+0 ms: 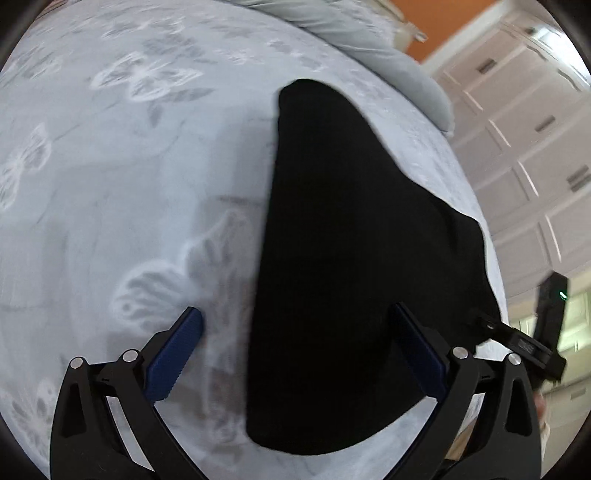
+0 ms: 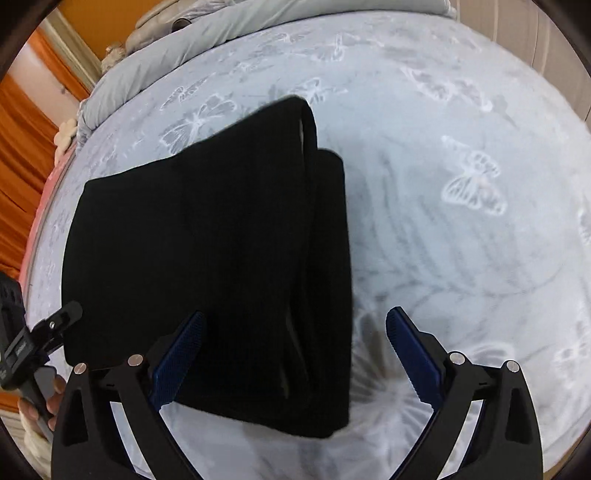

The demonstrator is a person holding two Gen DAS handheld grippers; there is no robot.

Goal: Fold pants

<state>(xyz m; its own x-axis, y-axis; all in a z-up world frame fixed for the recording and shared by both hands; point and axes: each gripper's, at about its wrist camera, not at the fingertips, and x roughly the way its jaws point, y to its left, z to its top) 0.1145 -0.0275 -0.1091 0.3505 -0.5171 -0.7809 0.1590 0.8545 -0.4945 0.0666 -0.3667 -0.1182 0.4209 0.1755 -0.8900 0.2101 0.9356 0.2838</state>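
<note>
Here's the bed (image 2: 461,258), dressed in a pale blue-grey sheet printed with white butterflies, filling both views. Along its far edge runs a rolled, plain grey duvet (image 2: 207,40). Beyond the bed in the left wrist view stands a bank of white panelled wardrobe doors (image 1: 524,147) with small dark handles, next to an orange wall (image 1: 454,26). In the right wrist view, orange curtains (image 2: 22,155) hang past the bed's left edge.

On the sheet lie the black fabric pants (image 2: 207,258), folded into a thick stacked rectangle with layered edges showing on one side, sitting close to the bed's side edge nearest the wardrobe.

The left gripper (image 1: 295,321), black frame with blue ribbed pads, has its jaws spread wide, one finger over bare sheet and one over the pants, gripping nothing. The right gripper (image 2: 295,321), same build, also has its jaws spread wide, one finger over the pants and the other over the sheet.
</note>
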